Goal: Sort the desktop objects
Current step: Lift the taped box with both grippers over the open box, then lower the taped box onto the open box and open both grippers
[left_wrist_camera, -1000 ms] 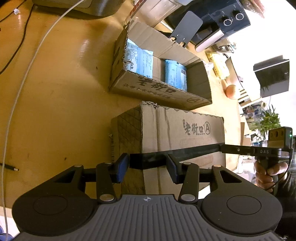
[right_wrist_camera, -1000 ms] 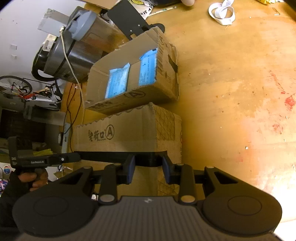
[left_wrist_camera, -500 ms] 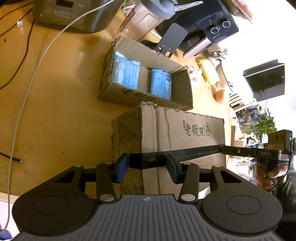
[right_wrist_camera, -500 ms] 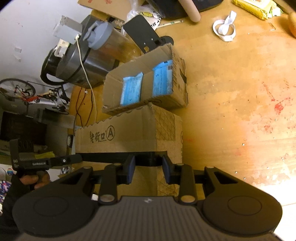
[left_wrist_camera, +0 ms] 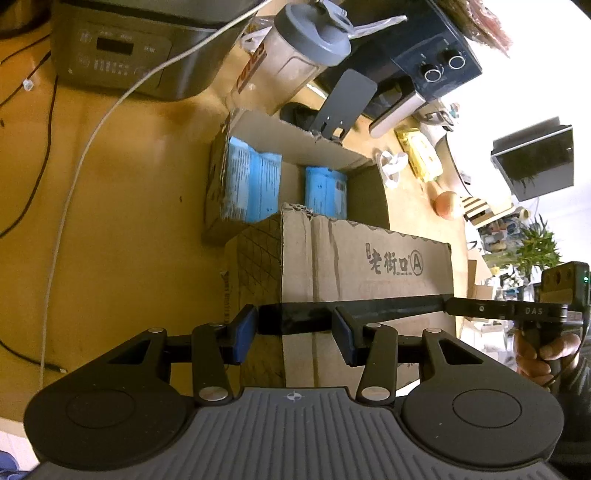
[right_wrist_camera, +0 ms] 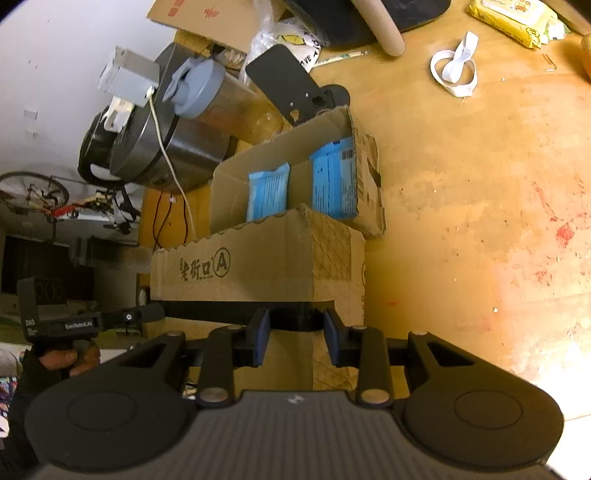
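Observation:
A brown cardboard box (left_wrist_camera: 362, 266) printed with characters and a circled A is held up between both grippers; it also shows in the right wrist view (right_wrist_camera: 258, 266). My left gripper (left_wrist_camera: 295, 326) is shut on one end of the box's near edge. My right gripper (right_wrist_camera: 295, 334) is shut on the other end. Behind it an open cardboard box (left_wrist_camera: 288, 147) sits on the wooden table (left_wrist_camera: 129, 221), holding blue packets (left_wrist_camera: 251, 188); the same packets show in the right wrist view (right_wrist_camera: 332, 184).
A grey appliance (left_wrist_camera: 125, 48) with a white cable (left_wrist_camera: 74, 192), a shaker bottle (left_wrist_camera: 295, 51) and a black metal stand (left_wrist_camera: 343, 99) are behind the open box. A white strap (right_wrist_camera: 456, 72), a yellow wipes pack (right_wrist_camera: 513, 18) and an onion (left_wrist_camera: 448, 205) lie to the right.
Both grippers have risen and pulled back with the box still held. The open box with blue packets now looks smaller and farther away, and more of the table's back shows.

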`<state>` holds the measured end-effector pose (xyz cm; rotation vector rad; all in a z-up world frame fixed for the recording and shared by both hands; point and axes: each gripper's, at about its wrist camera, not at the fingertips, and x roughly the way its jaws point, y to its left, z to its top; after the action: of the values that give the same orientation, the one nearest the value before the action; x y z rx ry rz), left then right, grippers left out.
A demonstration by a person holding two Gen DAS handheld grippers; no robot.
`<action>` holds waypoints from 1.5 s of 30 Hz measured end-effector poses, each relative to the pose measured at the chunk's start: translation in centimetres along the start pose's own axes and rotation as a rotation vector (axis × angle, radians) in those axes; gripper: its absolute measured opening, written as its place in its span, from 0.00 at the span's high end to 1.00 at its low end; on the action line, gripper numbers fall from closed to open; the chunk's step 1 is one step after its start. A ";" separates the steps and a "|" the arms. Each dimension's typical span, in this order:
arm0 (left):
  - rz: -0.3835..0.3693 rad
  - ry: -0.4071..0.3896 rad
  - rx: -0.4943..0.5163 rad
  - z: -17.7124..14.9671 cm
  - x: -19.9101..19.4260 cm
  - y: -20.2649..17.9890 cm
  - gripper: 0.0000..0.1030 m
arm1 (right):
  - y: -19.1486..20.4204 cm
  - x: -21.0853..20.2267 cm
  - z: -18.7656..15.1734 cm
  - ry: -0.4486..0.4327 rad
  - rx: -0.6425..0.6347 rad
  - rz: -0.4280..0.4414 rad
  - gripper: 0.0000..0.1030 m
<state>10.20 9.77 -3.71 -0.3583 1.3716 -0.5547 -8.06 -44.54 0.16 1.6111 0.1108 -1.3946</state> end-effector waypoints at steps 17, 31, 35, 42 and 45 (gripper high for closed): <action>-0.005 0.010 0.016 6.3 0.6 0.3 0.58 | 1.2 0.4 6.2 -0.016 -0.004 -0.013 0.75; -0.013 -0.001 0.016 10.8 1.4 0.9 0.58 | 1.8 1.4 10.9 -0.033 -0.019 -0.025 0.75; -0.006 -0.005 0.022 11.8 1.6 0.9 0.58 | 1.5 1.7 11.6 -0.034 -0.006 -0.023 0.75; -0.009 -0.006 0.023 12.9 1.7 1.2 0.58 | 1.4 2.0 12.2 -0.036 0.002 -0.024 0.75; -0.006 -0.001 0.023 13.0 1.8 1.4 0.58 | 1.4 2.2 12.3 -0.033 0.006 -0.029 0.75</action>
<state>23.39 8.86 -3.66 -0.3440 1.3625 -0.5750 -15.27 -54.88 0.73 1.5966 0.1108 -1.4448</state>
